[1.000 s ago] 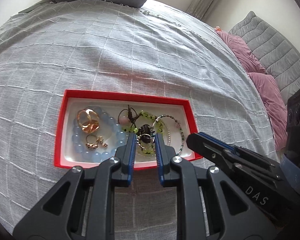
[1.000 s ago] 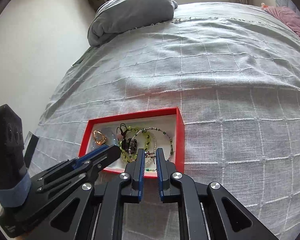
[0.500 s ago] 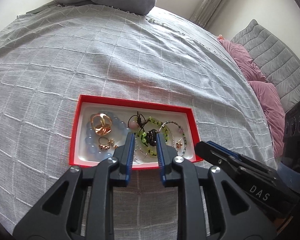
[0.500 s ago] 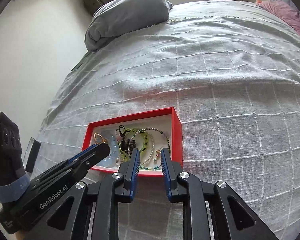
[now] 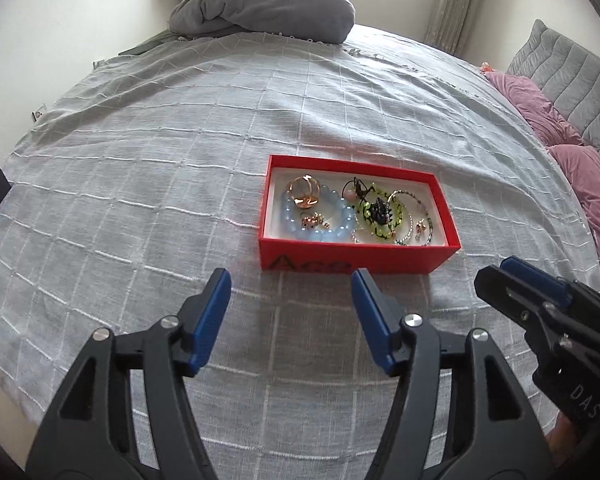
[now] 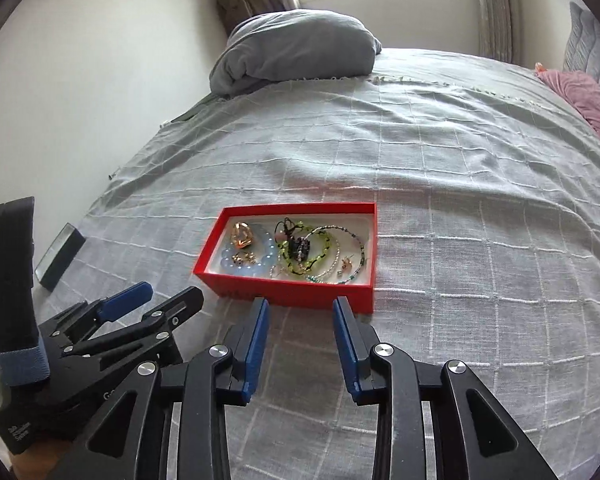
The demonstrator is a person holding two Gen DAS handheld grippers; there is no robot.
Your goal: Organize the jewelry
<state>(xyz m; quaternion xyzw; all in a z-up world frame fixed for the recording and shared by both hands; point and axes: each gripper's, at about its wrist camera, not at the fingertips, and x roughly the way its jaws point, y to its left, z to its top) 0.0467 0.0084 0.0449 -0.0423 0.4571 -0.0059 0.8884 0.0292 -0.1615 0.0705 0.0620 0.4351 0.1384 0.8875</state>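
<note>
Jewelry fills a red box (image 5: 359, 257) on a grey checked bedspread (image 5: 180, 168): a blue bead bracelet (image 5: 320, 234), a gold ring (image 5: 305, 192) and green beaded strands (image 5: 380, 214) (tangled together). Just short of the box, the left gripper (image 5: 290, 280) and right gripper (image 6: 300, 304) hover with jaws that have just been opening, now parted and empty.

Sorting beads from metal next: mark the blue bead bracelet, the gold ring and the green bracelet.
blue bead bracelet (image 5: 320, 234), left wrist view, on its near run of beads.
gold ring (image 5: 305, 191), left wrist view, on the band's top.
green bracelet (image 6: 323, 249), right wrist view, on its right-hand arc.
</note>
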